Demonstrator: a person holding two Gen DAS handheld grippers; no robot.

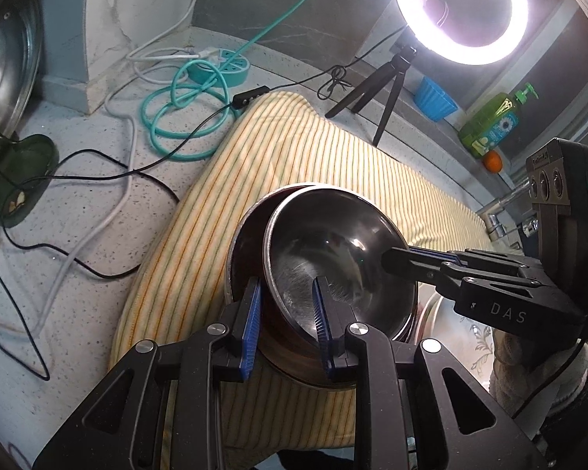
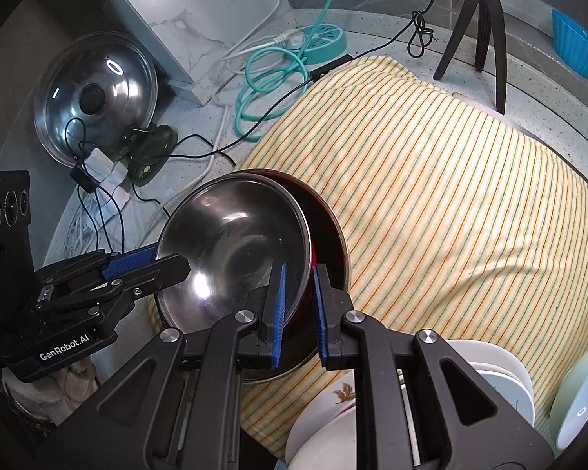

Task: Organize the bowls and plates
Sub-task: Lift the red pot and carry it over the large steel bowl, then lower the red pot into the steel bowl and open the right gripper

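While both grippers straddle its rim from opposite sides, the steel bowl sits tilted inside a dark red-walled bowl on the striped cloth. It is round, shiny and finely scratched, mouth up. The left gripper has its blue ribbed pads either side of the near rim, with gaps showing; the right gripper likewise. Open cloth lies beyond; white plates crowd the right edge, cables the left counter.
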